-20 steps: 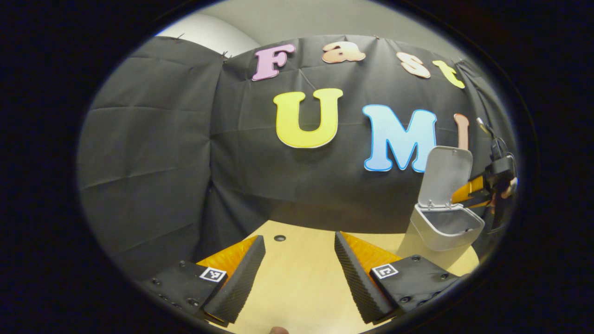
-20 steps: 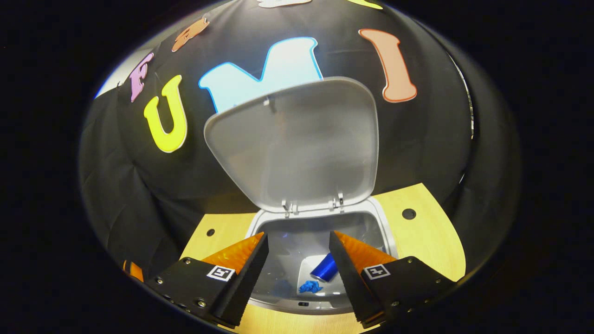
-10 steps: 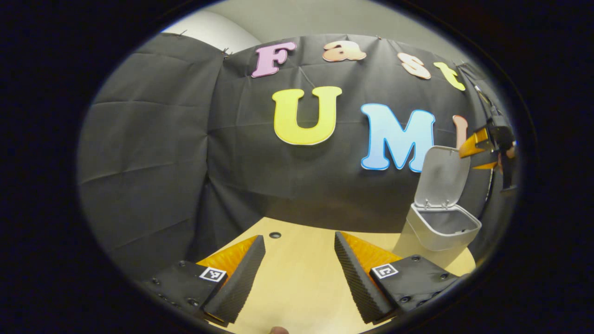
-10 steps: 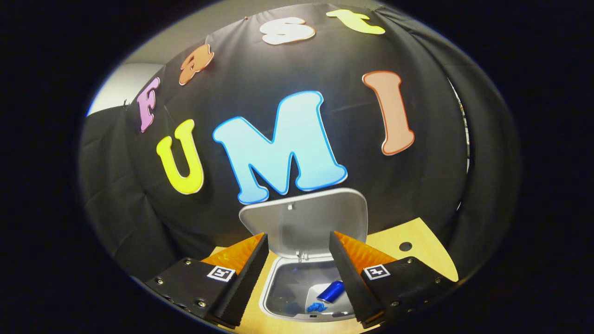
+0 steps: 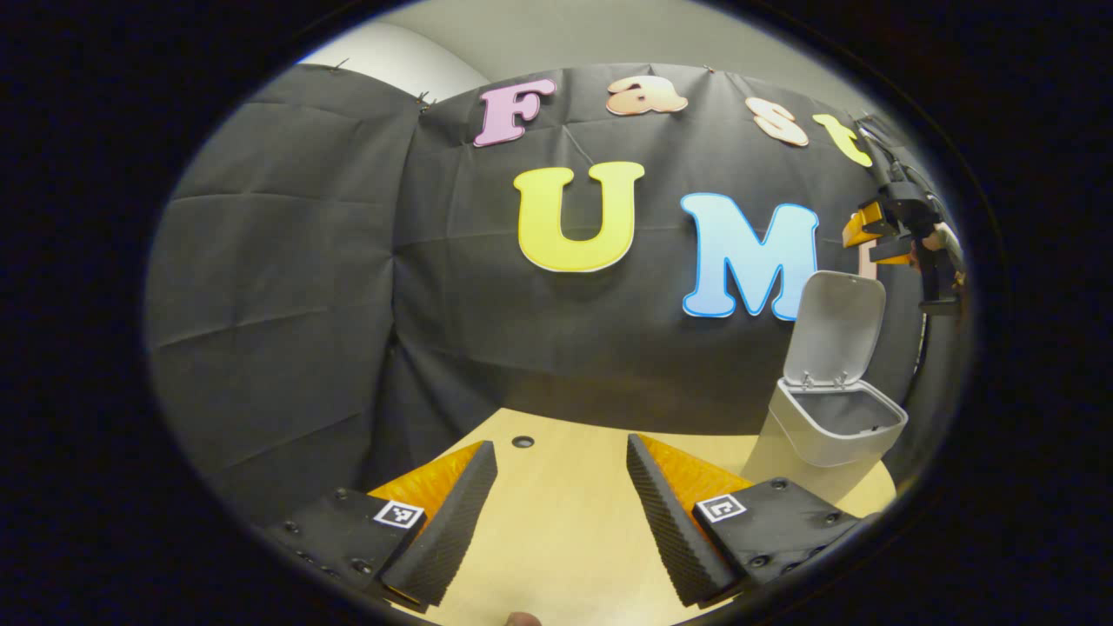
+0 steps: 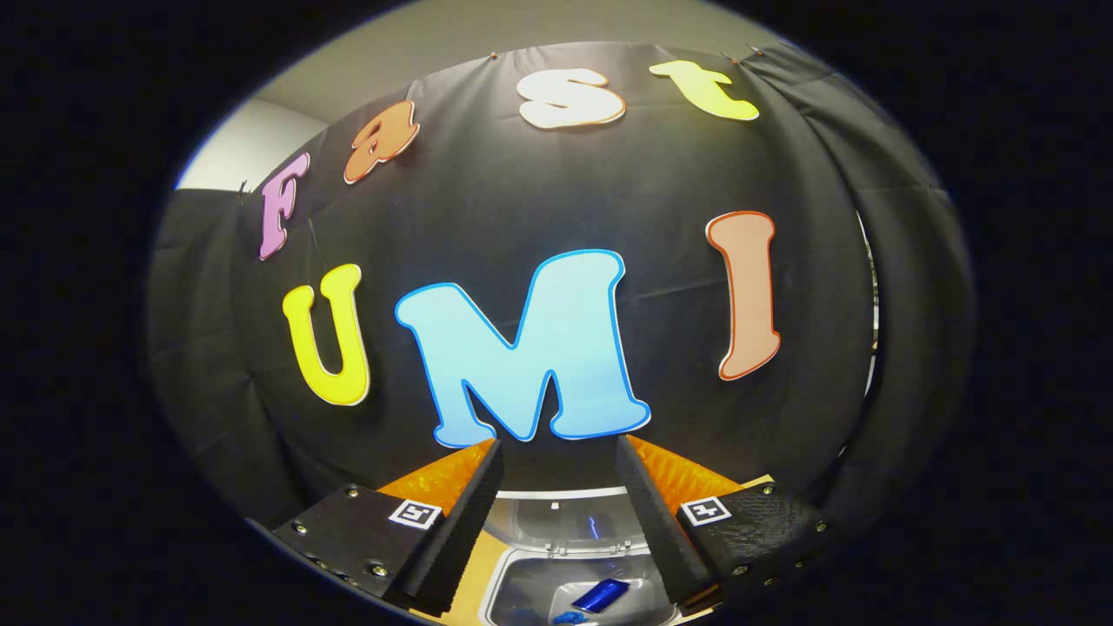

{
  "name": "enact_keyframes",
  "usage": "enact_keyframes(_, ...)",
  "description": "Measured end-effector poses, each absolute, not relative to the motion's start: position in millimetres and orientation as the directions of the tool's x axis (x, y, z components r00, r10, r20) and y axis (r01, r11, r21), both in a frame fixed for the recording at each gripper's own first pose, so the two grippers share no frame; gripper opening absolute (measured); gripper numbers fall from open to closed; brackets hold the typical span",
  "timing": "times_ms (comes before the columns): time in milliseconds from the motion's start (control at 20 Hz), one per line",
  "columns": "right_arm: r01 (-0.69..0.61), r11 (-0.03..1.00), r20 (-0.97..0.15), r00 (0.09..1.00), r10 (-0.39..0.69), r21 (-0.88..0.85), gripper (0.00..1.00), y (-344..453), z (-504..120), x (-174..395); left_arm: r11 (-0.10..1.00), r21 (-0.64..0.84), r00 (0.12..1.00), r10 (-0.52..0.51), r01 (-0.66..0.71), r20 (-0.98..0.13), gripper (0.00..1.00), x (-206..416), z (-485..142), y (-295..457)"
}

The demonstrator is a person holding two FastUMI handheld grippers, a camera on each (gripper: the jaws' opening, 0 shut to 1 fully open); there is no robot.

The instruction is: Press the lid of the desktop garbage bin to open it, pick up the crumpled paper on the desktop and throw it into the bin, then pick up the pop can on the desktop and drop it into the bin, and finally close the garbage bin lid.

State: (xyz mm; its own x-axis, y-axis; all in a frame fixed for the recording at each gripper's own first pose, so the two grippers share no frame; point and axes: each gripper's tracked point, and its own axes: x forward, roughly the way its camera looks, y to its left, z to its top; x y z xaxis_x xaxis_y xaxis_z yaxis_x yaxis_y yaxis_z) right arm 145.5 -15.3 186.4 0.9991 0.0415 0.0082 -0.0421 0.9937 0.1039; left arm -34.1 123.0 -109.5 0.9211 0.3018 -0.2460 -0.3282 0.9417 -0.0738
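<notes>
With the can (image 6: pixel 600 595) and crumpled paper (image 6: pixel 567 618) already inside the bin (image 5: pixel 835 426), only closing the upright lid (image 5: pixel 833 329) remained; both hand-held grippers, right (image 6: pixel 556 509) above the bin and left (image 5: pixel 561 513) over the tabletop (image 5: pixel 565 556), were released and empty.

Creased black cloth (image 5: pixel 287 287) drapes the booth's back wall, pinned along its top edge beneath a plain pale grey wall (image 5: pixel 556 39). Below it lies a light yellow wooden tabletop (image 5: pixel 565 522), a small dark round hole (image 5: pixel 523 442) set near its far edge.
</notes>
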Motion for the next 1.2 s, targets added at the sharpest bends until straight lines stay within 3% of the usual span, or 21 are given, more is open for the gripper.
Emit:
enact_keyframes(500, -0.016, 1.000, -0.064, 0.998, 0.016, 0.010, 0.86, -11, 164, 155, 0.938, -0.088, 0.916, 0.303, -0.336, -0.264, 0.95, -35, -117, 125)
enact_keyframes(600, -0.020, 1.000, -0.070, 0.997, 0.020, 0.001, 0.86, -10, 160, 150, 0.943, -0.085, 0.920, 0.290, -0.322, -0.263, 1.00, -33, -117, 119)
enact_keyframes(1200, -0.068, 0.998, -0.105, 0.992, 0.068, 0.000, 0.86, -2, 111, 85, 0.984, -0.007, 0.952, 0.173, -0.180, -0.252, 1.00, -19, -114, 68)
